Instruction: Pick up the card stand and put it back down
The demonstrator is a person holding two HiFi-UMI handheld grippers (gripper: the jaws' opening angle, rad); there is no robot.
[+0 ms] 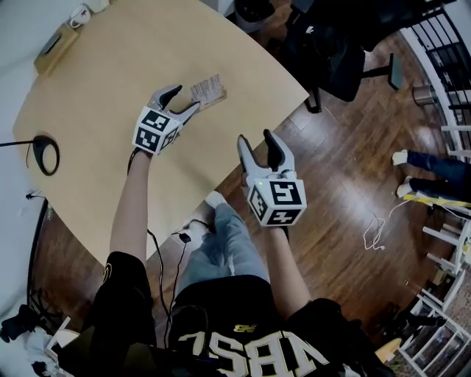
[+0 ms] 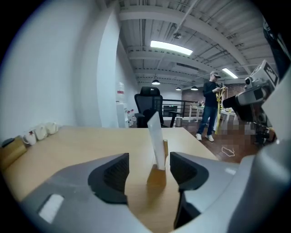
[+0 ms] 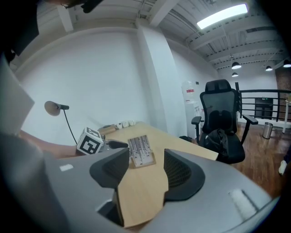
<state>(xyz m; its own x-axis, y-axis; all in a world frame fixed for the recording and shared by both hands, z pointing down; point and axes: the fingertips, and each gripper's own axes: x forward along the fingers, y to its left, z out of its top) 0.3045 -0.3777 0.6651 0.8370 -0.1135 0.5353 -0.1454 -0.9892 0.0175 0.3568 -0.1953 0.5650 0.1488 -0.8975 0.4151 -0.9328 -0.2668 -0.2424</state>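
Note:
The card stand (image 1: 208, 90), a small wooden base holding an upright printed card, stands on the light wooden table (image 1: 103, 88) near its far right edge. My left gripper (image 1: 187, 98) is at table height right behind it, open. In the left gripper view the stand (image 2: 157, 136) rises in the gap between the pads, closer to the right one, and neither pad presses on it. My right gripper (image 1: 255, 138) hovers off the table's near right edge, above the floor, open and with nothing in it. It looks at the stand (image 3: 140, 151) and at the left gripper's marker cube (image 3: 89, 142).
A black ring-shaped lamp base (image 1: 45, 153) sits at the table's left edge. A wooden box (image 1: 55, 48) and white cups (image 1: 79, 15) are at the far corner. A black office chair (image 1: 324, 51) stands beyond the table. A person (image 2: 211, 109) stands across the room.

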